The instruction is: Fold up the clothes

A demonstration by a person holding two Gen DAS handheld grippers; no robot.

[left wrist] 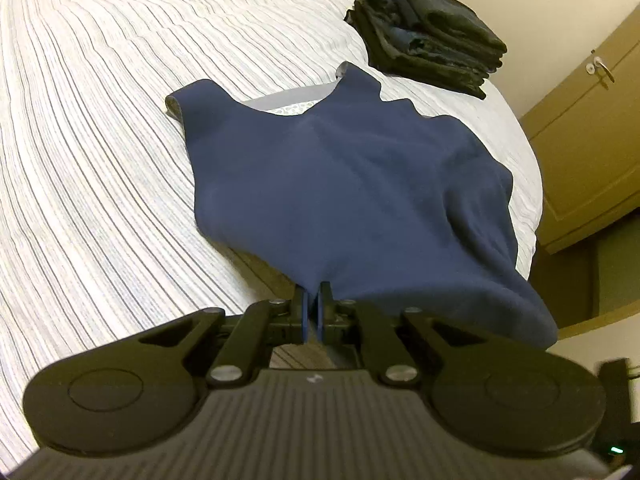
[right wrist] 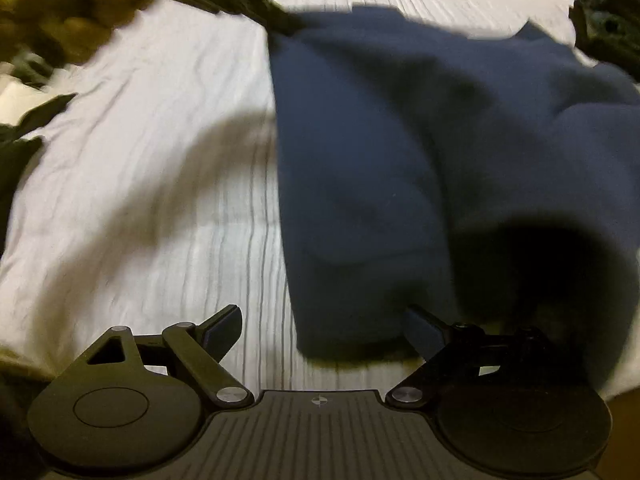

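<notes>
Jaws of left gripper point(left wrist: 313, 300) pinch the navy vest point(left wrist: 352, 184) hem; right gripper point(right wrist: 320, 330) gapes empty; next it should seize the other corner to fold.

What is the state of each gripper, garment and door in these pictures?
left gripper: shut on the navy garment's hem.
right gripper: open, fingers apart, at the garment's edge.
navy garment: spread on the bed, not yet folded.
dark clothes pile: folded, stacked.
cabinet door: closed.
</notes>
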